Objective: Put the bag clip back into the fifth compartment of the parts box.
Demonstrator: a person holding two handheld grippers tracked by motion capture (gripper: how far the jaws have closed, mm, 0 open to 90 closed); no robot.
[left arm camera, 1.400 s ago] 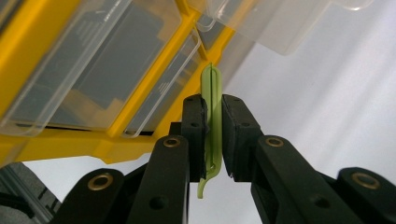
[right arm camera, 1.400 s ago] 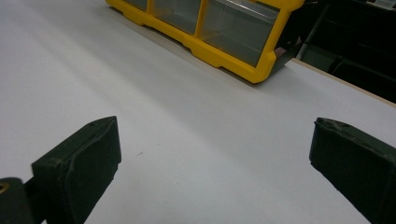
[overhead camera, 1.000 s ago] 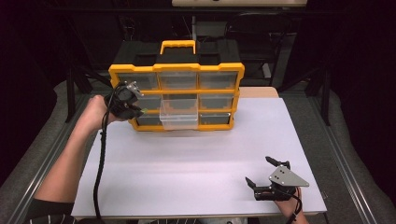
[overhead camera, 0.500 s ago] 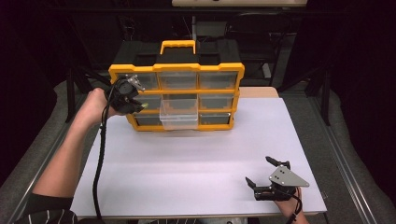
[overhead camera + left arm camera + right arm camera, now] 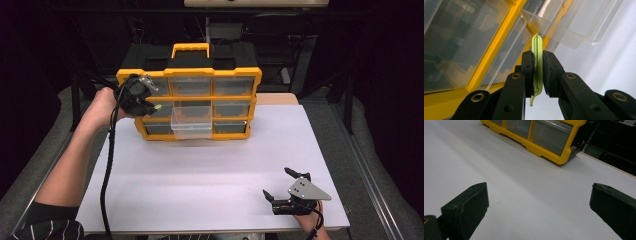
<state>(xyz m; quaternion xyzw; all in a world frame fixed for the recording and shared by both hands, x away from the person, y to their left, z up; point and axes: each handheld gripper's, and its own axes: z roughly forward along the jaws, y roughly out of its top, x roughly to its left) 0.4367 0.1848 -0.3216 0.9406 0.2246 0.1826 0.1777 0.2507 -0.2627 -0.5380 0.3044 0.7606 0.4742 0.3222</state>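
My left tongs [image 5: 537, 75], seen along their two black jaws, which rise from the bottom of the frame. The jaws are pressed together on a thin, pale green plastic clip [image 5: 537, 53], held edge-on and upright; its rounded tip stands above the pads and its curled lower end hangs below them. Behind the clip, the yellow frame [image 5: 499, 47] of a drawer cabinet crosses the view at a slant, with clear plastic drawer fronts [image 5: 461, 37] on either side of it. One clear drawer [image 5: 574, 22], pulled out, overhangs the white worktop [image 5: 609, 67], which occupies the right side.
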